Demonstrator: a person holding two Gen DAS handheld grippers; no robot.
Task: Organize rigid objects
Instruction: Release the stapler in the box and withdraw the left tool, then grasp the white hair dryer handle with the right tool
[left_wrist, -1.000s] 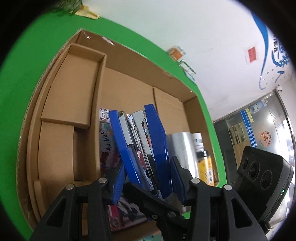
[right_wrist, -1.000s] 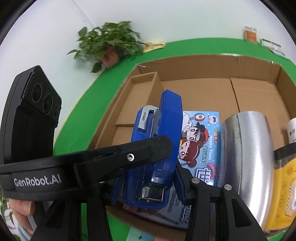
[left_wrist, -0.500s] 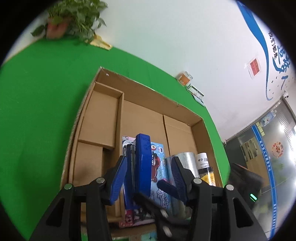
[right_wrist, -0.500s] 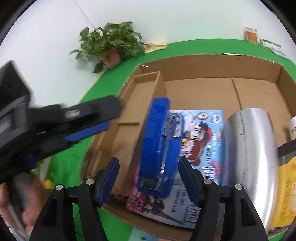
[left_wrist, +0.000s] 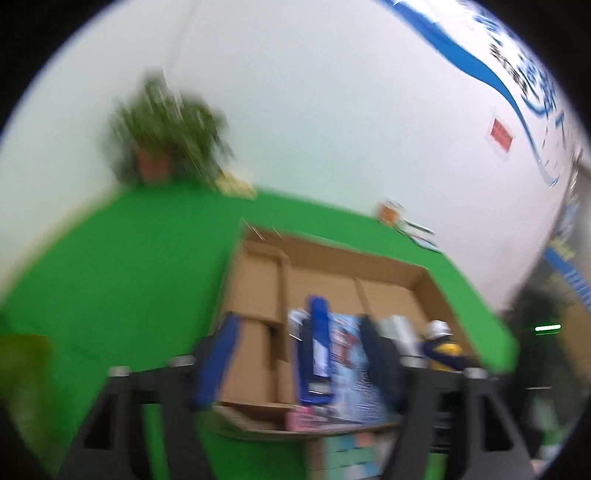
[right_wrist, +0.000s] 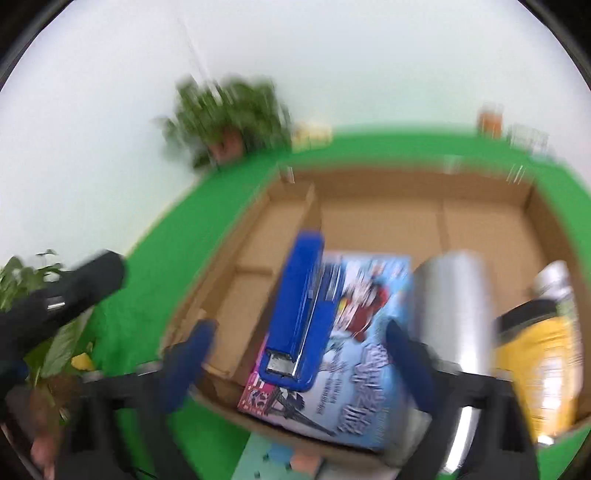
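Left tool (left_wrist: 295, 356) and right tool (right_wrist: 299, 363): jaws just opened wide, nothing gripped, both angled downward.

Looking like an office or demo room: green-covered table (right_wrist: 155, 236), potted plant (right_wrist: 229, 114), blue wall graphic (left_wrist: 517, 85).

matt brown cardboard box (right_wrist: 480, 229); glossy blue plastic stapler (right_wrist: 295, 310); shiny metal cylinder (right_wrist: 452, 314).

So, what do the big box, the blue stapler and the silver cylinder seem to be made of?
Box: brown corrugated cardboard, matte, with folded flaps. Stapler: glossy blue shell, probably plastic or painted metal, with a shiny metal part at its near end. Cylinder: bright brushed metal, likely steel; blur leaves this uncertain.
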